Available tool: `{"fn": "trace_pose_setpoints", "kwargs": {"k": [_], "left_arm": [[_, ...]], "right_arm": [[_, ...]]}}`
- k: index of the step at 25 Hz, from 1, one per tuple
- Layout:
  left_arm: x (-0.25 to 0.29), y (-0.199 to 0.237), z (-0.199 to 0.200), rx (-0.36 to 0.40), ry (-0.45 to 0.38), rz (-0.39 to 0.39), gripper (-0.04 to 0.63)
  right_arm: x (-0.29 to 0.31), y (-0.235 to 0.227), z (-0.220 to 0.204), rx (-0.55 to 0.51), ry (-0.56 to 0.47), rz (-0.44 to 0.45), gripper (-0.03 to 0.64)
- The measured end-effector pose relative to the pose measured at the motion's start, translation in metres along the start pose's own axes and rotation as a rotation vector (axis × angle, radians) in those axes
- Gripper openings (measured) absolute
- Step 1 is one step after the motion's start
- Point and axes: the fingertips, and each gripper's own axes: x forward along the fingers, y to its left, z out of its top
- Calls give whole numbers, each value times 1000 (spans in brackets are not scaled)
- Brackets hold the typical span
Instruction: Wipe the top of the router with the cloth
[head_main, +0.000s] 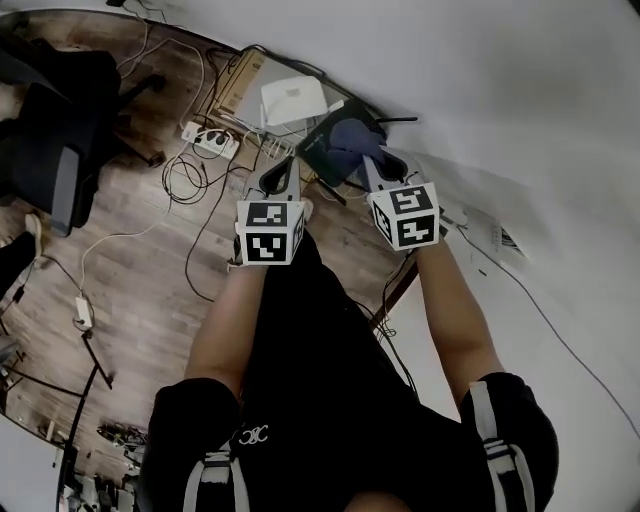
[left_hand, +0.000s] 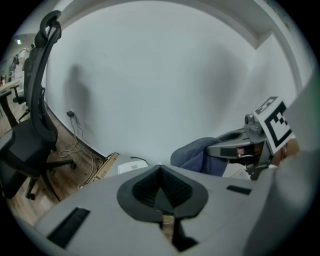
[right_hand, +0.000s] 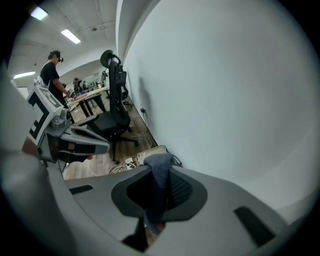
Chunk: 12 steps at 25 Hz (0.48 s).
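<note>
The black router (head_main: 322, 150) lies on the floor by the wall, one antenna (head_main: 398, 121) sticking out to the right. A blue cloth (head_main: 350, 134) hangs bunched over the router's right part, and my right gripper (head_main: 375, 160) is shut on it. In the right gripper view the cloth (right_hand: 161, 175) runs up between the jaws and hides the router. My left gripper (head_main: 280, 172) hovers just left of the router, shut with nothing in it. From the left gripper (left_hand: 161, 197) view, the cloth (left_hand: 195, 152) and right gripper (left_hand: 239, 145) show at right.
A white box (head_main: 293, 100) sits on a cardboard carton (head_main: 235, 85) behind the router. A power strip (head_main: 210, 141) and loose cables (head_main: 185, 175) lie on the wooden floor. A black office chair (head_main: 55, 130) stands at left. The white wall (head_main: 520, 120) is at right.
</note>
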Motion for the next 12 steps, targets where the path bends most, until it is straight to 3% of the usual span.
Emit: {"fn": "trace_pose_setpoints", "kwargs": {"k": [5, 12], "left_arm": [[45, 31, -43, -57, 21, 19, 0], [99, 65, -105, -107, 57, 30, 1]], "right_arm": [[61, 15, -36, -178, 133, 133, 23], [130, 27, -90, -337, 295, 259, 23]]}}
